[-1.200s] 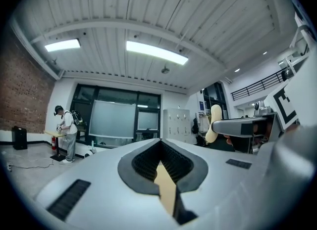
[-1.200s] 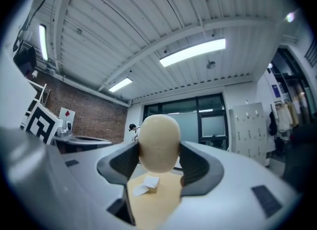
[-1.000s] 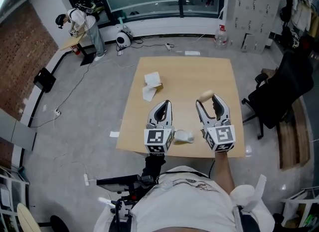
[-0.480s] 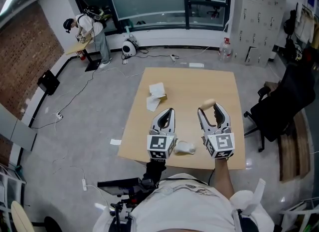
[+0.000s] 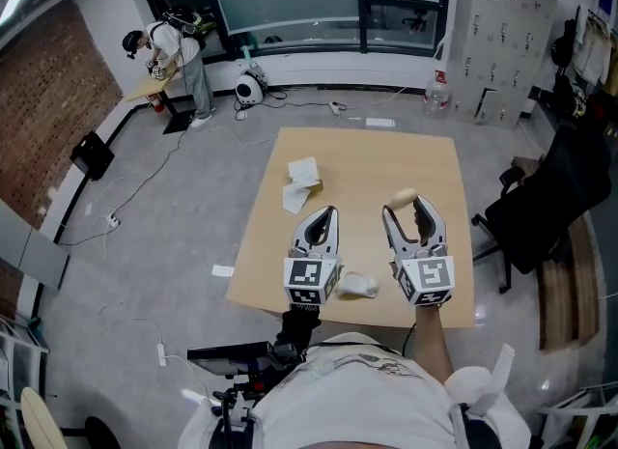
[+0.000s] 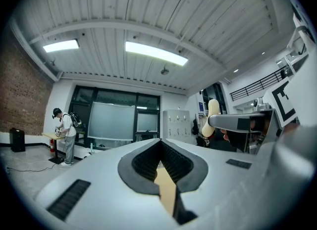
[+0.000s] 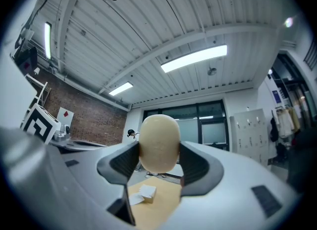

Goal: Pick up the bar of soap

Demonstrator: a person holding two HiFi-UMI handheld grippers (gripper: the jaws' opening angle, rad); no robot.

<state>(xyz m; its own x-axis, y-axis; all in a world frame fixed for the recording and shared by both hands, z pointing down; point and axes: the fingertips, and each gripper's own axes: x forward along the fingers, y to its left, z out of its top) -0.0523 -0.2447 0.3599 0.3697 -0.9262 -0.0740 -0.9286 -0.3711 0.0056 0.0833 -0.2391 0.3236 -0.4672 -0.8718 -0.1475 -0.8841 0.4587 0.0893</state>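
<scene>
Right gripper view: the right gripper (image 7: 159,157) clamps the cream bar of soap (image 7: 159,137) between its jaws, long axis upright, rounded end past the tips. Head view shows it held over the wooden table (image 5: 372,153). The left gripper (image 6: 159,143) is closed, empty. A small white box (image 5: 305,173) lies on the table, contents unclear.

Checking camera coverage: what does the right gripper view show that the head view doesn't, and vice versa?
Right gripper view only: the pads pressed on both sides of the bar of soap; the ceiling lights. Head view only: the left gripper, a crumpled white item between the grippers, a black chair. Both: the right gripper holding the soap, the wooden table, a small box, a person by the windows.
</scene>
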